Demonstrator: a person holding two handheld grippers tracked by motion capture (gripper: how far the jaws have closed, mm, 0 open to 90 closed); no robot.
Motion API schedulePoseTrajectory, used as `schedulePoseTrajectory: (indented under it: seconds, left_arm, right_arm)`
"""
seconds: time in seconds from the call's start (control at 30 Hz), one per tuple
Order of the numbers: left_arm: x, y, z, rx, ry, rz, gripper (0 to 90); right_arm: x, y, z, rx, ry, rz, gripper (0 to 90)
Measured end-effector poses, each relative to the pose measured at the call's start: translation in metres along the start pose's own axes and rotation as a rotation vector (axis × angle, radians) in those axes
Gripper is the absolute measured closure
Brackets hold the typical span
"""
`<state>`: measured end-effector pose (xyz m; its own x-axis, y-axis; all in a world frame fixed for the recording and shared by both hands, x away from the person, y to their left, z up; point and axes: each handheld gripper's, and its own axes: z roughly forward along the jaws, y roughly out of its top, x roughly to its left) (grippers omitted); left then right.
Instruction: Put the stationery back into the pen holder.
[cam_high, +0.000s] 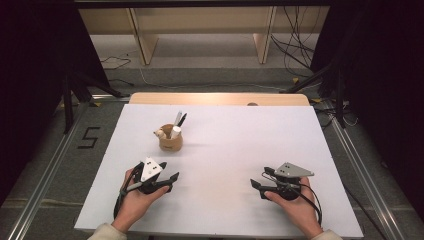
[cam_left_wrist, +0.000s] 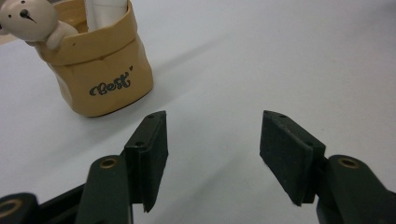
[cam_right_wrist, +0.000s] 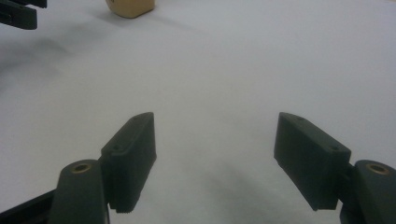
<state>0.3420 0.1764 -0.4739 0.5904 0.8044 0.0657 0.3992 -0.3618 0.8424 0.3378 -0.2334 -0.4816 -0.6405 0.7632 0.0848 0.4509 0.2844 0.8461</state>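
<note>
Left gripper (cam_high: 167, 181): held low over the white table (cam_high: 235, 150), jaws spread wide, nothing between them, aimed just beside the tan pen holder (cam_high: 170, 138) nearby. Right gripper (cam_high: 258, 187): held low, well apart from the holder, jaws spread, empty.

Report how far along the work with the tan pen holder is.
Done: nothing visibly. The pen holder stands upright with pens inside. In hand: nothing; left gripper and right gripper are both open and empty on the white table. Left: reaching and grasping.
</note>
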Motion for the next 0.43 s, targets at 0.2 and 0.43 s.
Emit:
schedulePoseTrajectory:
  seconds: [0.2,0.43]
  left_arm:
    - [-0.0004,-0.0019,0.0017,0.01,-0.004,-0.005,41.5]
    - [-0.0015,-0.0032,0.003,0.014,-0.008,-0.007,41.5]
  right_arm:
    - [-0.0001,-0.0008,0.0008,0.002,0.003,0.002,29.7]
    - [-0.0008,-0.0014,0.0013,0.004,0.003,0.001,29.7]
